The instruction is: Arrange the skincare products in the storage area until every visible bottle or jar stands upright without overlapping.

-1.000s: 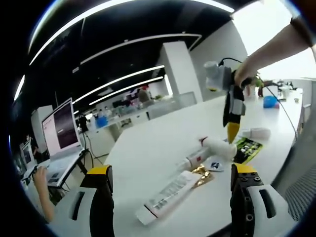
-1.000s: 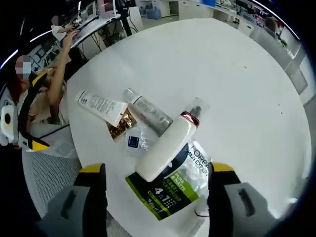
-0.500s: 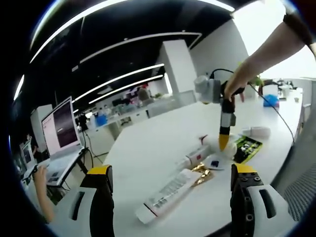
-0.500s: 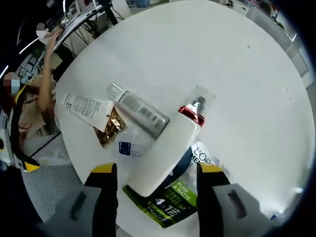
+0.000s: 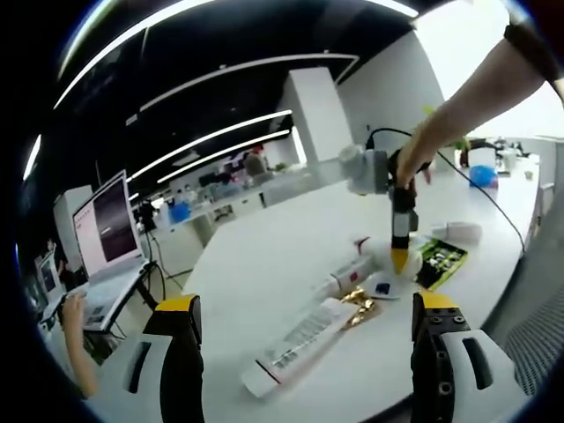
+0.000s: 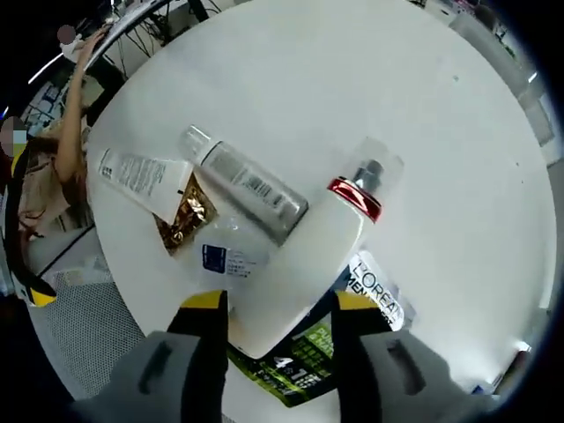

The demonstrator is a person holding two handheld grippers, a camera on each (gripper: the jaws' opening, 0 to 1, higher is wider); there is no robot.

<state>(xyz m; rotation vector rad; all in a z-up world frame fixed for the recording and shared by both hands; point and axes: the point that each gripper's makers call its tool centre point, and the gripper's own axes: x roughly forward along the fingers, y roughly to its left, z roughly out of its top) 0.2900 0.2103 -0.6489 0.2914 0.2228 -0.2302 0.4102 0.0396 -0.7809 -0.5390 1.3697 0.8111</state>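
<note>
The white bottle (image 6: 304,269) with a red collar and clear cap lies flat near the desk (image 6: 423,132) edge atop a green L'OREAL MEN EXPERT sachet (image 6: 352,339), straddled by the right gripper (image 6: 273,308)'s spread jaws, while the left gripper (image 5: 304,313) also gapes.

left tongs (image 5: 302,339) level, jaws spread wide, nothing between them. right tongs (image 6: 273,330) pointing down, jaws apart; seen from the left gripper view they hang vertical, yellow tips low, gripped from above by a hand (image 5: 412,155) on an outstretched bare forearm (image 5: 480,90).
</note>
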